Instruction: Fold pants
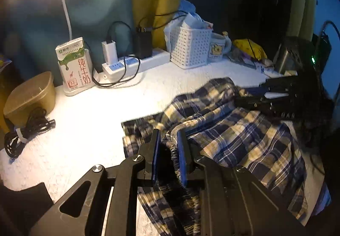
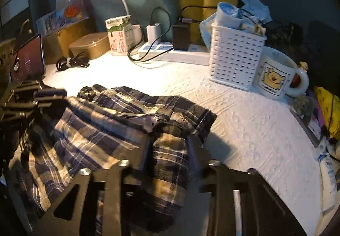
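The plaid pants point(image 1: 229, 129) lie bunched on the white textured table point(image 1: 85, 121). My left gripper point(image 1: 169, 136) is shut on the elastic waistband, which runs between its blue pads. My right gripper shows in the left wrist view point(image 1: 250, 95) at the right, its tips in the fabric. In the right wrist view the pants point(image 2: 119, 121) drape over my right gripper point(image 2: 170, 149), which is shut on a fold of cloth that hides its fingertips. The left gripper appears at the left edge there point(image 2: 48, 95).
Along the back stand a milk carton point(image 1: 74, 64), power strip with chargers point(image 1: 136, 61), white perforated basket point(image 2: 235, 57), bear mug point(image 2: 276, 74) and brown lidded bowl point(image 1: 29, 95). A coiled black cable point(image 1: 25, 129) lies left. Clutter and a yellow packet point(image 2: 327, 108) sit right.
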### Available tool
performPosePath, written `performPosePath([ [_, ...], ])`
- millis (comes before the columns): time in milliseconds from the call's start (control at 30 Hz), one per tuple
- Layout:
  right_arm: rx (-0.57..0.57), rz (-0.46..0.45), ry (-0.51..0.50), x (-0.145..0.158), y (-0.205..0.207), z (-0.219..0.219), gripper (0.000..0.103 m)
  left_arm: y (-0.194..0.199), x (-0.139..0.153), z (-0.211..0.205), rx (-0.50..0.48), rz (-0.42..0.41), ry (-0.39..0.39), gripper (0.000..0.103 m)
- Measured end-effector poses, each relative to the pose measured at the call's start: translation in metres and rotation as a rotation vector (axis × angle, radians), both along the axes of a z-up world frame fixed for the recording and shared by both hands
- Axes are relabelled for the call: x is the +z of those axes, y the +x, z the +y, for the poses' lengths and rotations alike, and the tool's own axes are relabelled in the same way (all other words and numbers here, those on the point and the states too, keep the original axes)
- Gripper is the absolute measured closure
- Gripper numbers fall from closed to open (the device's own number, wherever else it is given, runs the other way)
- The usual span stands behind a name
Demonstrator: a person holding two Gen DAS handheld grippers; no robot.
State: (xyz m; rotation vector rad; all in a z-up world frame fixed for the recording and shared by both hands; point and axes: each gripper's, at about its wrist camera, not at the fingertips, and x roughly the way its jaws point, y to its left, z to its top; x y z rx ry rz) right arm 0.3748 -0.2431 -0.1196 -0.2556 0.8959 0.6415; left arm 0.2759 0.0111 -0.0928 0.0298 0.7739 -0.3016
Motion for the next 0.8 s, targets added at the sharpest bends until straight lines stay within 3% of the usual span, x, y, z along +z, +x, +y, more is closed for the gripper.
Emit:
performPosePath([
  [200, -0.014, -0.053, -0.008, 0.008, -0.001, 0.003, 0.085, 0.015, 0.012, 0.004, 0.034, -0.042, -0.029, 0.089],
  [467, -0.082, 0.006, 0.049, -0.008, 0.020, -0.009, 0.084, 0.048, 0.006, 0.021, 0.090, -0.028, -0.025, 0.089],
  [500, -0.097, 0.017, 0.068, -0.012, 0.024, -0.011, 0.081, 0.052, 0.001, 0.024, 0.096, -0.011, -0.026, 0.089],
  [567, -0.125, 0.029, 0.086, -0.017, 0.030, -0.015, 0.061, 0.058, -0.009, 0.025, 0.101, 0.012, -0.015, 0.089],
  [600, -0.131, 0.024, 0.081, -0.018, 0.030, -0.016, 0.056, 0.058, -0.011, 0.025, 0.098, 0.016, -0.014, 0.089],
  [767, -0.124, -0.003, 0.099, -0.015, 0.036, -0.018, 0.051, 0.060, -0.013, 0.026, 0.097, 0.015, -0.019, 0.089],
  [800, -0.113, -0.012, 0.094, -0.015, 0.036, -0.016, 0.060, 0.061, -0.014, 0.027, 0.096, 0.017, -0.023, 0.089],
])
